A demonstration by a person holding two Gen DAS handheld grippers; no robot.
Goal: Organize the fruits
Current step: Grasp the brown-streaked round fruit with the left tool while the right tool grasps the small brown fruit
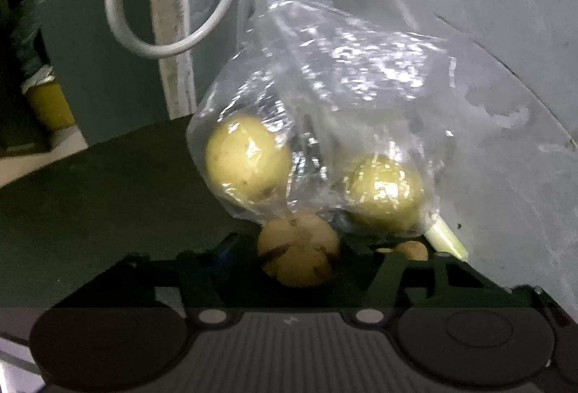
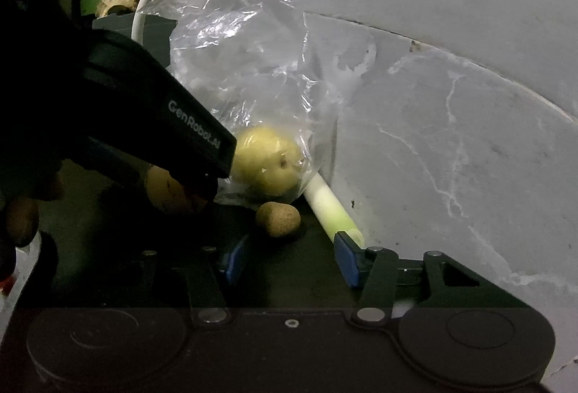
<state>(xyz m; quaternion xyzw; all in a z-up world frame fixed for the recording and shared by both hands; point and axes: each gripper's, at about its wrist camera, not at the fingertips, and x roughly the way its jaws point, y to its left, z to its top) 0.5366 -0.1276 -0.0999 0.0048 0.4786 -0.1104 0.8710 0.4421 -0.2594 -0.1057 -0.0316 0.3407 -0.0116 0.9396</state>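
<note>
The left gripper (image 1: 300, 259) is clamped on a tan fruit (image 1: 298, 250) at the near edge of the clear bag (image 1: 325, 85), which holds two yellow-green fruits (image 1: 249, 163) on the dark worktop (image 1: 108, 197) against the grey wall. The right gripper (image 2: 289, 263) stands apart and empty; a small brown fruit (image 2: 278, 218) lies straight ahead, just beyond its fingers, so this gripper is the nearer one to it.
</note>
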